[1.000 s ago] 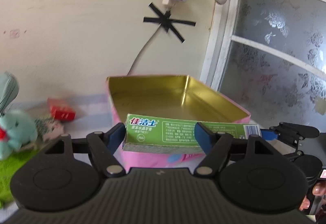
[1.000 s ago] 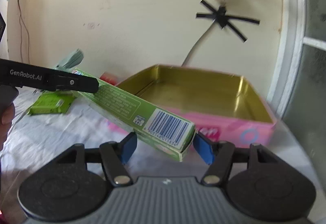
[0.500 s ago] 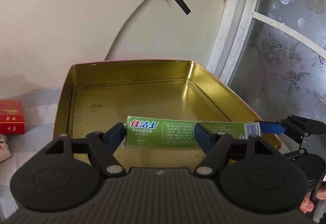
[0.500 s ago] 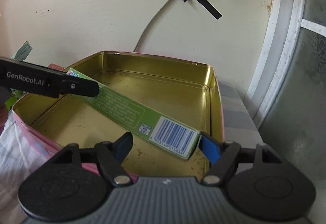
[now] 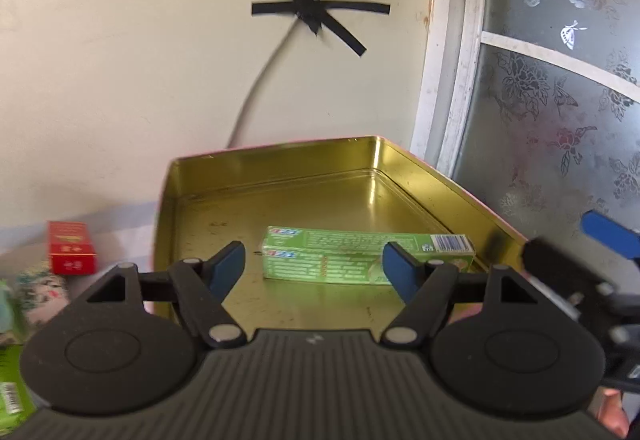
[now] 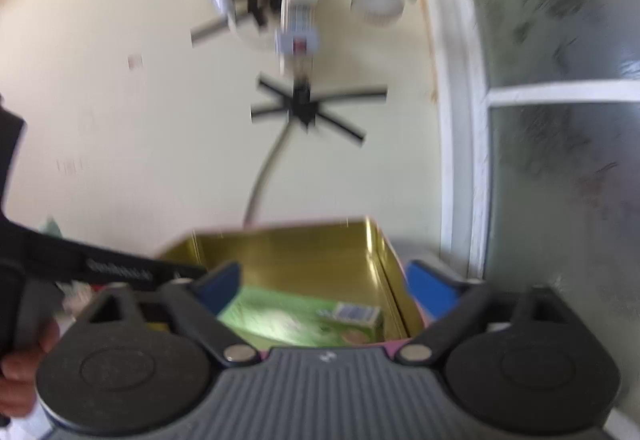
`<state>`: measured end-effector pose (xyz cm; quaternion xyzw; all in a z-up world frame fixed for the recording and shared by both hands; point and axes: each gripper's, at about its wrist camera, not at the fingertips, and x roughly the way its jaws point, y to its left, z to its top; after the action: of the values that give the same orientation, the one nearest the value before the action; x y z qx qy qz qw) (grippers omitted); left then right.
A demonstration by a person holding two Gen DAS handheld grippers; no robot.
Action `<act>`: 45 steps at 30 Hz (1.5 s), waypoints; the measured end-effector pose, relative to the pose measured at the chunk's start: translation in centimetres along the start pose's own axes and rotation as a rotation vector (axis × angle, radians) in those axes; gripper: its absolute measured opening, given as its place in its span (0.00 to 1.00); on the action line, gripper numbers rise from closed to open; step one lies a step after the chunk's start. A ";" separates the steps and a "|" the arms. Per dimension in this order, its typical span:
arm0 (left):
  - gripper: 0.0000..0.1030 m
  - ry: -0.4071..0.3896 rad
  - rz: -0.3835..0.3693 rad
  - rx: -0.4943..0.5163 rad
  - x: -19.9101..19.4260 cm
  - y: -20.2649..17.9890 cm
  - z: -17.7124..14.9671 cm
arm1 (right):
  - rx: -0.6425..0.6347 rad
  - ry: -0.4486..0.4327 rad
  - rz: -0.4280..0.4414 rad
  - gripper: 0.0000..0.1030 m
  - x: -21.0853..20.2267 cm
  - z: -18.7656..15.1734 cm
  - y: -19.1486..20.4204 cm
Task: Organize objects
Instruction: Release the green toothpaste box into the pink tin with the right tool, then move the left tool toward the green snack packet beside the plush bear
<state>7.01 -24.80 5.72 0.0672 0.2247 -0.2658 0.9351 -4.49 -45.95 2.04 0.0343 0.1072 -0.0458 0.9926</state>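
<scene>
A green toothpaste box lies flat on the gold floor of the pink tin, near its front right corner. My left gripper is open and empty, just above and in front of the box. In the blurred right wrist view the box lies in the tin, and my right gripper is open and empty above it. A blue fingertip of the right gripper shows at the right edge of the left wrist view.
A red box lies on the cloth left of the tin. A green packet is at the bottom left. The wall with a taped cable stands behind the tin, and a frosted glass door is on the right.
Both grippers held the toothpaste box over the tin. They have opened and let it go, it now lies flat in the tin, and both grippers have pulled back and up.
</scene>
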 end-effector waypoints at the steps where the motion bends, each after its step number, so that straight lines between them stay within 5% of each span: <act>1: 0.75 -0.006 0.016 0.009 -0.9 0.0 -0.4 | 0.027 -0.053 -0.006 1.00 -1.4 -0.4 1.0; 5: 0.75 -0.017 0.057 0.003 -3.8 1.5 -2.1 | 0.124 -0.083 0.062 1.00 -4.4 -2.3 3.2; 13: 0.75 0.043 0.162 0.009 -6.0 4.6 -8.0 | 0.303 0.183 0.094 1.00 -2.3 -6.6 6.0; 25: 0.78 0.148 0.178 -0.057 -4.7 7.2 -12.2 | 0.274 0.395 0.107 1.00 -1.1 -8.4 9.3; 37: 0.87 0.153 0.137 -0.088 -5.0 7.6 -13.0 | 0.389 0.328 0.085 1.00 -1.4 -8.9 8.7; 45: 0.90 0.152 0.129 -0.090 -6.0 9.0 -13.4 | 0.287 0.371 0.106 1.00 -1.1 -8.7 10.5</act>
<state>2.06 -11.09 -3.47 0.0593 0.3019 -0.1889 0.9326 -6.32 -34.75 -5.59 0.1882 0.2781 -0.0012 0.9419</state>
